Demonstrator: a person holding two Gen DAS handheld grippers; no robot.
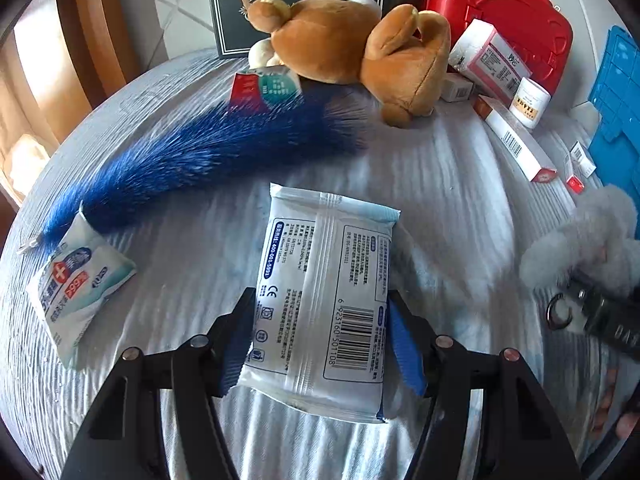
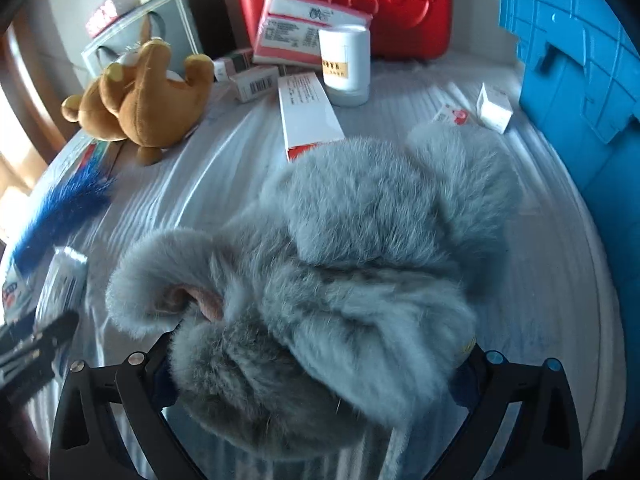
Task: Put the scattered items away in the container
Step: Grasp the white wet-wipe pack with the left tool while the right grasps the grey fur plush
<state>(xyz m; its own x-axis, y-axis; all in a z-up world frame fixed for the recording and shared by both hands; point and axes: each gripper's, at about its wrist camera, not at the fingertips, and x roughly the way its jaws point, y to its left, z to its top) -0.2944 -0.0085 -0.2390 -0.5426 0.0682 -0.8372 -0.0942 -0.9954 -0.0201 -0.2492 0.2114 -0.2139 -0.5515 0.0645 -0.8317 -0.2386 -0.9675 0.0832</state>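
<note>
While the left gripper point(image 1: 320, 344) stands with its blue pads against both long edges of the wet-wipe pack point(image 1: 324, 300), clamped on it, the pack lies flat on the white surface point(image 1: 440, 208). Judged light, soft and slick-wrapped; a hold across the middle suits it. The right gripper point(image 2: 320, 376) is closed around the grey plush toy point(image 2: 360, 248), which looks light and compressible and should tolerate a firm squeeze anywhere on its body. Further off lie a second wipe pack point(image 1: 80, 284), a blue fur tail point(image 1: 200, 160) and a brown plush point(image 1: 352, 48). The blue container point(image 2: 580, 80) stands beyond, right.
</note>
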